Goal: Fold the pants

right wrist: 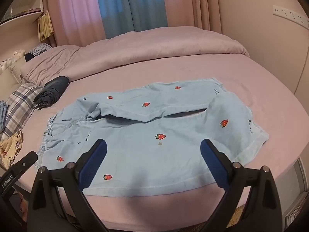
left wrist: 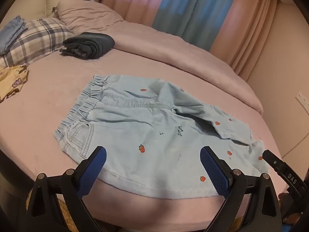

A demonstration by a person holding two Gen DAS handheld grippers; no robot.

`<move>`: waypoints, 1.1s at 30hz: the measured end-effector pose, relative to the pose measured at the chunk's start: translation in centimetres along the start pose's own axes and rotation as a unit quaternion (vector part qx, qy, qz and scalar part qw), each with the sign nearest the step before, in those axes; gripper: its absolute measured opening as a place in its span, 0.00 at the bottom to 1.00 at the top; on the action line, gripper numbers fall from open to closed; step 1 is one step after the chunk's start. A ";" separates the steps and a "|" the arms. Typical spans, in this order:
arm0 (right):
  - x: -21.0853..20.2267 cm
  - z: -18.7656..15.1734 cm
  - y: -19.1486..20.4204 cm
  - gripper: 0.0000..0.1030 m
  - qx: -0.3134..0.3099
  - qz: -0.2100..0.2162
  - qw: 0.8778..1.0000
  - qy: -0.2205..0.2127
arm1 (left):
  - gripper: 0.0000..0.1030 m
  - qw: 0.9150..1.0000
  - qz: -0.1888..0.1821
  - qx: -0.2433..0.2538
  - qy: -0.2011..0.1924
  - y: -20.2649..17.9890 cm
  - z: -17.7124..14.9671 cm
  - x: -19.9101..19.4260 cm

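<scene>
Light blue pants (left wrist: pixel 146 127) with red strawberry prints lie spread on the pink bed, waistband to the left, legs to the right; they also show in the right wrist view (right wrist: pixel 154 135). The far leg is rumpled and partly overlaps the near one. My left gripper (left wrist: pixel 153 154) is open and empty, hovering over the near edge of the pants by the waist end. My right gripper (right wrist: pixel 153 147) is open and empty over the near leg. The tip of the right gripper (left wrist: pixel 278 164) shows at the left view's right edge.
A folded dark garment (left wrist: pixel 89 45) lies at the back left beside a plaid pillow (left wrist: pixel 36 38) with folded jeans (left wrist: pixel 11 32). A yellow patterned cloth (left wrist: pixel 11 81) lies at the left. A pink duvet (right wrist: pixel 154 46) is bunched along the far side. The bed edge (right wrist: pixel 154 208) is near me.
</scene>
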State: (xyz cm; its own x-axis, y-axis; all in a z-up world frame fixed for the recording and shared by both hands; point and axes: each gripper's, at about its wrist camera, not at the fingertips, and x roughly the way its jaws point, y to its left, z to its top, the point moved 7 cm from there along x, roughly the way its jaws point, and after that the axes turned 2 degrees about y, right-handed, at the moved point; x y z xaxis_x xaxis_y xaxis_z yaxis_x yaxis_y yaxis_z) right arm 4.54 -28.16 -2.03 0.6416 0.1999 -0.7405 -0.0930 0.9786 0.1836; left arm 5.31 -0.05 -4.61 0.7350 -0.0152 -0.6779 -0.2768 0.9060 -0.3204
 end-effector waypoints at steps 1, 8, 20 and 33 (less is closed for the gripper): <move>0.1 0.0 0.0 0.95 0.000 0.001 1.000 0.001 | 0.95 1.000 0.000 0.001 0.001 0.0 0.0 0.0; 0.5 -0.2 -0.3 0.94 0.003 0.004 1.000 0.007 | 0.95 1.000 0.004 0.006 0.009 -0.5 -0.3 0.5; 0.8 -0.5 -2.1 0.94 0.023 -0.006 1.000 0.013 | 0.94 1.000 0.002 0.014 0.008 -0.8 -0.8 0.9; 0.7 -0.3 -2.6 0.94 0.025 -0.015 0.999 0.014 | 0.94 1.000 0.006 0.013 0.005 -0.3 -0.5 0.8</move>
State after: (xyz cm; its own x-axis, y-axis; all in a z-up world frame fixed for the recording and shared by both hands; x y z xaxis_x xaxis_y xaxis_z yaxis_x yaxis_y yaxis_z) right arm 5.05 -30.50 -3.22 0.6217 0.1716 -0.7642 -0.0352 0.9809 0.1915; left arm 5.68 -0.56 -5.33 0.7255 -0.0078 -0.6882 -0.2700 0.9166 -0.2950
